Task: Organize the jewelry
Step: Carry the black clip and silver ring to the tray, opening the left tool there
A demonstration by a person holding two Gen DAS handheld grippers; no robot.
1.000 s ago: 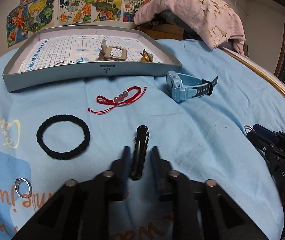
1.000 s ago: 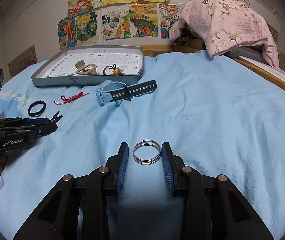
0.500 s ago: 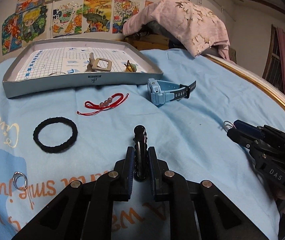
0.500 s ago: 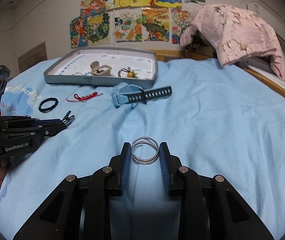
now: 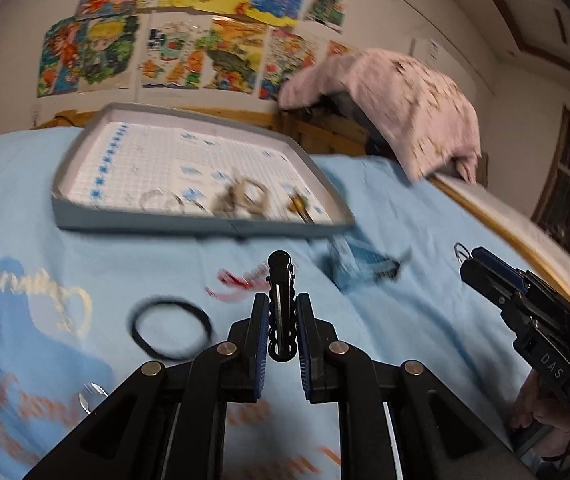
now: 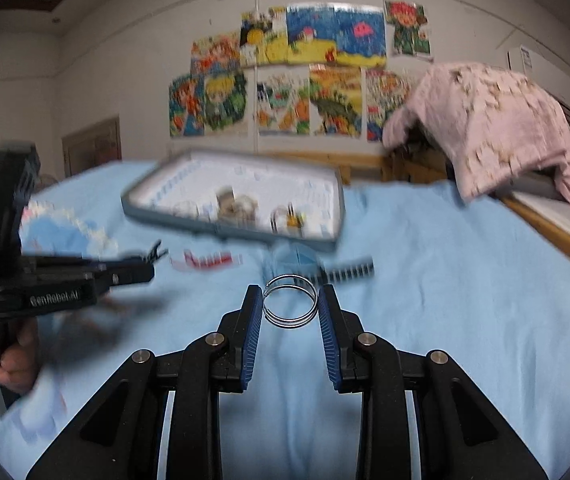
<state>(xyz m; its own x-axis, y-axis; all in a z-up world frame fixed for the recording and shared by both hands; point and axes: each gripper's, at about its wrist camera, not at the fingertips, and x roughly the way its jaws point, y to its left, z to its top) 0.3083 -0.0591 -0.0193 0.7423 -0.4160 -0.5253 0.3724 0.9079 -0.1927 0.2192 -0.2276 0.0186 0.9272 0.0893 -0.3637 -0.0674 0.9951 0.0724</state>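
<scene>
My left gripper (image 5: 281,316) is shut on a black hair clip (image 5: 281,280) and holds it above the blue bedsheet. My right gripper (image 6: 290,304) is shut on a pair of silver bangles (image 6: 290,300), also lifted off the sheet. The grey tray (image 5: 189,222) lies ahead with a beige clip (image 5: 245,198), thin rings and a small gold piece inside. On the sheet lie a black hair tie (image 5: 171,328), a red bead bracelet (image 5: 241,280), a blue watch (image 5: 361,262) and a small silver ring (image 5: 93,396). The views are motion-blurred.
A pink cloth (image 5: 397,104) hangs over the wooden headboard at the back right. Drawings cover the wall behind. The bed's wooden side rail (image 5: 505,220) runs along the right. Each gripper shows in the other's view, the right one (image 5: 525,312) and the left one (image 6: 65,280).
Both grippers closed on their items, the left on the hair clip and the right on the bangles, then lifted them off the sheet and moved towards the tray.
</scene>
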